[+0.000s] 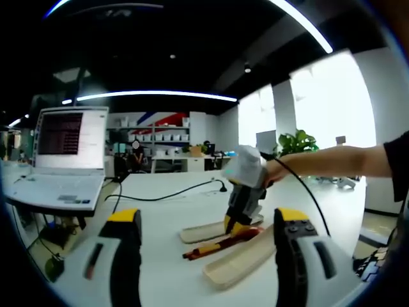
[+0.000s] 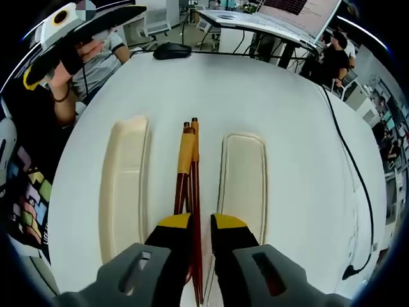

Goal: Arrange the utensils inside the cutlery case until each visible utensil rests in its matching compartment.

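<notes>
Looked smooth and matt: pale cream case halves (image 2: 243,179) either side of the claw, seemingly plastic. Between its jaws, glossy reddish-brown chopsticks (image 2: 192,192), apparently lacquered wood.

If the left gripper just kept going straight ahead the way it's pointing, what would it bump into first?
Probably the chopsticks and the right gripper closed on them, between the two cream trays. The left gripper is open; depth is hard to judge.

Red-brown chopsticks (image 2: 192,185) lying flat between two cream case halves (image 2: 124,185), (image 2: 244,182), apart on white table
</notes>
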A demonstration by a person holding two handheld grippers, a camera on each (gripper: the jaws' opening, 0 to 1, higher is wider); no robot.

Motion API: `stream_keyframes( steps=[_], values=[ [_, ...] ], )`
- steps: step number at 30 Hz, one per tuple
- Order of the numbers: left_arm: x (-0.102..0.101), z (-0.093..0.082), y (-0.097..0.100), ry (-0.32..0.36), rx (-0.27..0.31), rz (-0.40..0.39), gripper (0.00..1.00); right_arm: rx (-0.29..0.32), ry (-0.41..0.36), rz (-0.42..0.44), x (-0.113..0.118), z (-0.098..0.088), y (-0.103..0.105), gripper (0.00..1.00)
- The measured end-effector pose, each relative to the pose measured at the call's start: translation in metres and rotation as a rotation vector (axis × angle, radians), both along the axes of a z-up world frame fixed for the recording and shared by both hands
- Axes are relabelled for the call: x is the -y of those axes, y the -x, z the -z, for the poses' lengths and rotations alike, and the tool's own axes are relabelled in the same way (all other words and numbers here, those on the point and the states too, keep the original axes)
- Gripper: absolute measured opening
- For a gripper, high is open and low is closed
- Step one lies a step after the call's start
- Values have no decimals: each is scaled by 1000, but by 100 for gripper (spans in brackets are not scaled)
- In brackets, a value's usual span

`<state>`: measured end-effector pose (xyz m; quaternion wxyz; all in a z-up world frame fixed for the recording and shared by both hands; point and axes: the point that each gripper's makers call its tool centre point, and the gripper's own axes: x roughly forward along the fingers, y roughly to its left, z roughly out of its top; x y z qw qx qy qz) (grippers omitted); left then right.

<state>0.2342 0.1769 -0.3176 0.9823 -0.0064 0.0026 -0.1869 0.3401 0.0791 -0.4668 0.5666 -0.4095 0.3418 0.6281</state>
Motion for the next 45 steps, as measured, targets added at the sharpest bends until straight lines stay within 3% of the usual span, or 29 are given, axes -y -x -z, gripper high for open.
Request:
stream_keyframes(
  steps=[13, 23, 28, 35, 41, 45],
  values=[
    [1, 2, -1, -5, -6, 2, 90, 0, 30, -17, -4, 1, 1, 13],
    [0, 1, 0, -1, -4, 2, 90, 24, 120, -90, -7, 2, 6, 8],
    [1, -3, 3, 16, 11, 18, 90, -55, 166, -14, -1, 3, 12, 7],
    [0, -2, 3, 15, 6, 14, 90, -61, 151, -1, -1, 3, 13, 8],
    [0, -3, 3, 16, 9, 17, 90, -67, 167, 2, 2, 3, 14, 17],
    [-1, -2, 3, 14, 7, 15, 90, -40, 195, 16, 8, 10, 8, 15]
  ],
)
